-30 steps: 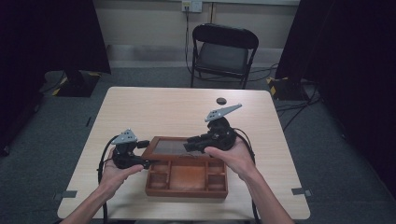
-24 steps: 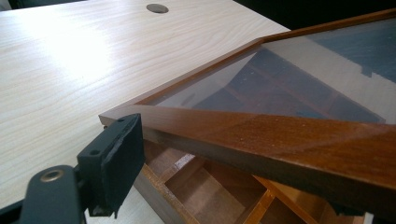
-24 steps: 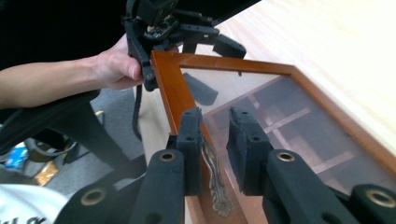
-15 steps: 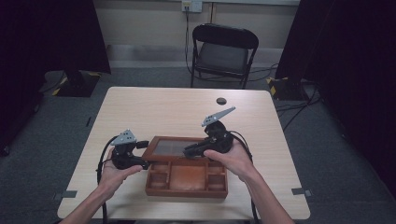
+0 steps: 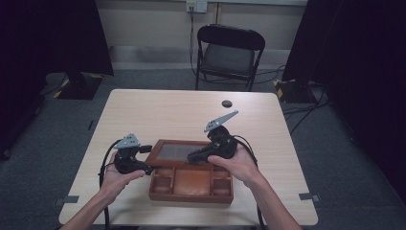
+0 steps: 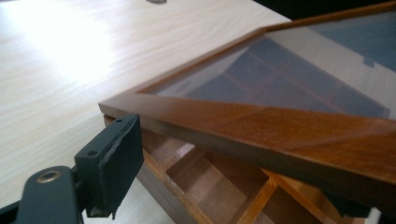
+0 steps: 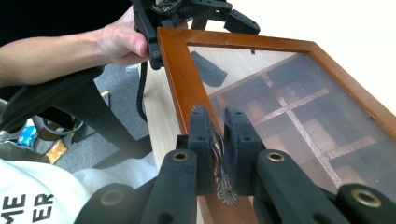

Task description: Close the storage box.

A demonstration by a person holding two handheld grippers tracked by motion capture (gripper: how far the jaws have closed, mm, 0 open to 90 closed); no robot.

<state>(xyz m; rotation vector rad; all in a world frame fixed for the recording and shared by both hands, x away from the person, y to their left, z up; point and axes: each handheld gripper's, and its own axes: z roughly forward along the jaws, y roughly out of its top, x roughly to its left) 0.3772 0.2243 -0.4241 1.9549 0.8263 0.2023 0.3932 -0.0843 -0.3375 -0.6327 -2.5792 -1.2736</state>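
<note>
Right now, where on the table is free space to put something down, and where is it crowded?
The table is bare across its far half, from the wooden box up to the far edge, except one small dark disc. Bare strips also lie left and right of the box. The near middle is crowded: the box, its glass lid, the left gripper and the right gripper.

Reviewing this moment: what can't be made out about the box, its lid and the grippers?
- Handle on the lid: right gripper view, mostly hidden by the right gripper's jaws.
- Left gripper's second jaw: left gripper view, hidden under the lid frame.
- Box compartments' contents: high view, too small to tell.
- Small dark thing on the table: high view, too small to name.
</note>
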